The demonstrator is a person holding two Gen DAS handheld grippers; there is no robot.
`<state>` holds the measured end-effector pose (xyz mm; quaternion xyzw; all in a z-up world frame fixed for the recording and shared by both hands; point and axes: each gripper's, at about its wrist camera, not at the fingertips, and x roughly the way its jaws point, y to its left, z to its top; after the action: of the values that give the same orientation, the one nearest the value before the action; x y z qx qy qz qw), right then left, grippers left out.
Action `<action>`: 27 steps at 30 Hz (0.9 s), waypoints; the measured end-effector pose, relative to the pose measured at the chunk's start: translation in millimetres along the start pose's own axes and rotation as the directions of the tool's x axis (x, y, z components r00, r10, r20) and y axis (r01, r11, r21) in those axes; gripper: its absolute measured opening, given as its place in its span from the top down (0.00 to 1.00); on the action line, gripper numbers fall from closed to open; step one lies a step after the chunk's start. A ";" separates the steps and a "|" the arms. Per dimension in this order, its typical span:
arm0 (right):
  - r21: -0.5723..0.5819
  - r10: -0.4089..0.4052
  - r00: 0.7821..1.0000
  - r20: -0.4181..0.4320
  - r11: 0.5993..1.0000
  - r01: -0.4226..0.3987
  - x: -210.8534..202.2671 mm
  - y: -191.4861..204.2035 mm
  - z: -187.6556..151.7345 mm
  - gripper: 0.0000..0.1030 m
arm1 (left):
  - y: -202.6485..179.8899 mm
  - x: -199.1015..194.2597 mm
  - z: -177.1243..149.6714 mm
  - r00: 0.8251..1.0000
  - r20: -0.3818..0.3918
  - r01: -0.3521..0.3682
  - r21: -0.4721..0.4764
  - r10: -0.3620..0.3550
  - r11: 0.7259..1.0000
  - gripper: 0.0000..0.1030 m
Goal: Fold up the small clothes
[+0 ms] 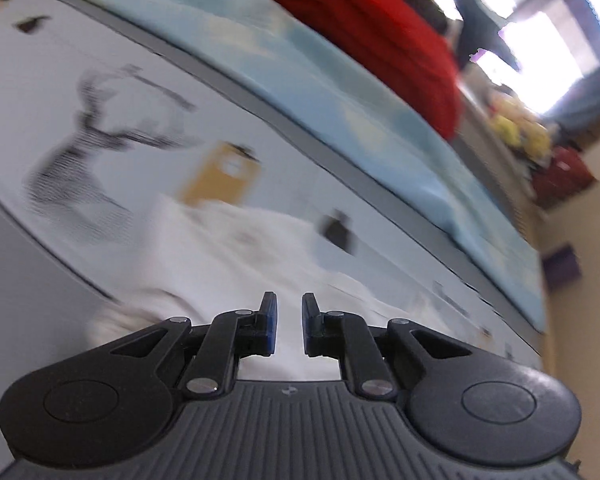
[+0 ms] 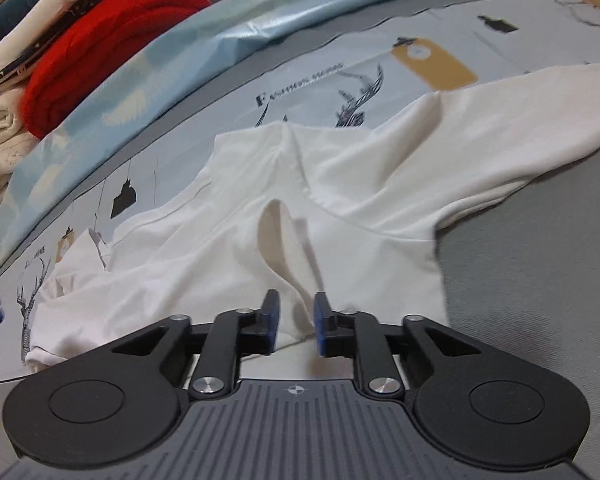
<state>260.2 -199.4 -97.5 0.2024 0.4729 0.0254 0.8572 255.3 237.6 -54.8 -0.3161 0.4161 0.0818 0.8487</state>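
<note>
On printed bedding, white shirt (image 2: 260,208) lies crosswise, collar away; both hand-held grippers slightly parted, gripping nothing.

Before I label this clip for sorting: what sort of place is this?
Probably a bedroom at home: a white shirt lies on a printed bedsheet, with a red sweater on a pile of clothes beside it.

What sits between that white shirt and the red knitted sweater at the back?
In the right wrist view, the printed grey sheet and a pale blue cloth strip separate the white shirt from the red knitted sweater.
</note>
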 end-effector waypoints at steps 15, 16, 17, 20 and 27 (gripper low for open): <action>-0.235 0.092 0.935 0.343 0.972 -0.009 -28.4 33.6 19.2 0.95 | 71.6 15.9 26.9 0.990 -0.100 -0.094 0.056 0.099 0.994 0.84; -0.237 0.087 0.919 0.384 0.972 0.007 -35.1 31.0 22.6 0.95 | 72.1 20.9 22.4 0.989 -0.113 -0.086 0.060 0.093 0.994 0.84; -0.229 0.072 0.921 0.384 0.973 0.020 -34.6 27.3 25.8 0.95 | 71.8 26.9 19.2 0.988 -0.127 -0.081 0.067 0.089 0.994 0.84; -0.163 0.026 0.968 0.251 0.986 0.016 -9.6 8.3 32.1 0.95 | 68.2 35.7 13.0 0.984 -0.147 -0.083 0.097 0.096 0.992 0.84; -0.123 0.076 0.938 0.337 0.992 -0.037 -21.6 1.8 36.2 0.99 | 58.1 33.5 5.8 0.992 -0.115 -0.036 0.150 0.054 0.988 0.83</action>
<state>278.2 -214.5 -62.5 0.1678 0.3091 0.0417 0.9352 257.2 282.6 -104.8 -0.2474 0.4779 0.0510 0.8413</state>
